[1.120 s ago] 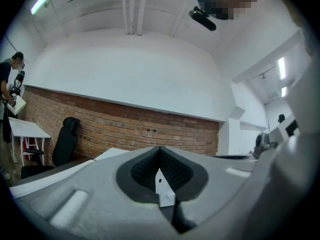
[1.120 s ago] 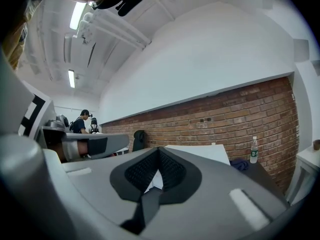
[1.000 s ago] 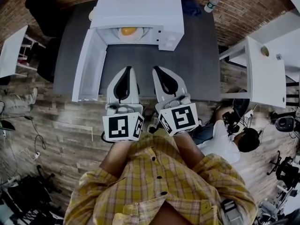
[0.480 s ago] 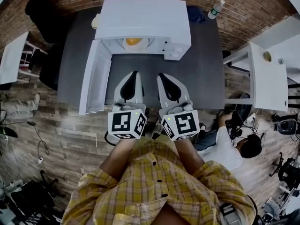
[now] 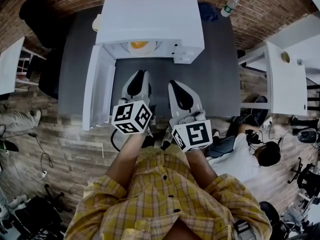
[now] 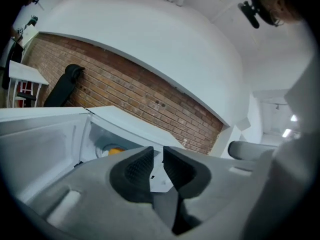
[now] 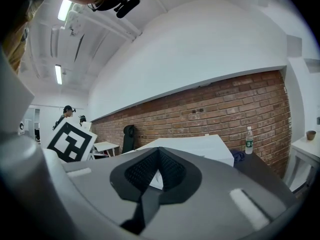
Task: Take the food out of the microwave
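Head view: left gripper (image 5: 138,75) has rolled and moved nearer the microwave (image 5: 150,19), jaws opening on nothing; food (image 5: 138,45) still inside the microwave; right gripper (image 5: 178,85) pressed together, empty.

A white microwave (image 5: 150,19) is showing a smooth, faintly glossy shell. The dark grey tabletop (image 5: 220,69) under it is looking matt and even. Past its far edge, a wall (image 5: 260,14) of rough red brick is showing. The floor (image 5: 60,134) is showing worn wood planks. A yellow checked shirt (image 5: 170,199) is showing soft woven cloth.
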Demonstrator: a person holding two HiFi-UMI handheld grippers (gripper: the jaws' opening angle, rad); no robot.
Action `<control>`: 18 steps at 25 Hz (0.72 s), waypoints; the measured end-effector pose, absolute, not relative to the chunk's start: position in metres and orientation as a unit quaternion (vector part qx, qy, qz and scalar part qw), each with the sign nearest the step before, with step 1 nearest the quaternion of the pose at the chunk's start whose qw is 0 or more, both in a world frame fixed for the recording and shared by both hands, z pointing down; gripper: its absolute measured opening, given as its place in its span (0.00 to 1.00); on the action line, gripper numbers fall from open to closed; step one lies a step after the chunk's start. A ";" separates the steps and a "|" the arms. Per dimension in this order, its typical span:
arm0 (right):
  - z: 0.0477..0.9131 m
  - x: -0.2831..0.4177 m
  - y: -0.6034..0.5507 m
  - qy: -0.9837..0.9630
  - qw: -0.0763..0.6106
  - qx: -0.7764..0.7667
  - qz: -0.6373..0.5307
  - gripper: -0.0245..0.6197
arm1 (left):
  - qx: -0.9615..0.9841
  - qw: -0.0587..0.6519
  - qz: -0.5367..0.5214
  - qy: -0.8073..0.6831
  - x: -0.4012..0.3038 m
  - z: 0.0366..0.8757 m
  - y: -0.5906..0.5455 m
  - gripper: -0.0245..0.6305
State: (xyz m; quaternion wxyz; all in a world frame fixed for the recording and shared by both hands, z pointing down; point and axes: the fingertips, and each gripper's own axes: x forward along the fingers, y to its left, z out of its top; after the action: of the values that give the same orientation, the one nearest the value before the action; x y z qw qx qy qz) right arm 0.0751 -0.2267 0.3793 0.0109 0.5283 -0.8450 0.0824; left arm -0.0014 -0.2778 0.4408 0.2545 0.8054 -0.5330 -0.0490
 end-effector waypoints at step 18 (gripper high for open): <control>0.409 0.065 -0.240 -0.844 0.035 0.523 0.109 0.05 | 0.670 0.529 -0.196 -0.483 -0.031 0.569 -0.336 0.19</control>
State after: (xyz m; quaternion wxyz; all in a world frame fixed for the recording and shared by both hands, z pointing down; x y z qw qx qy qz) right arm 0.0652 -0.2399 0.4095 0.0351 0.5234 -0.8444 0.1087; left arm -0.0309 -0.3357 0.5690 0.5292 0.6697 -0.4829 -0.1956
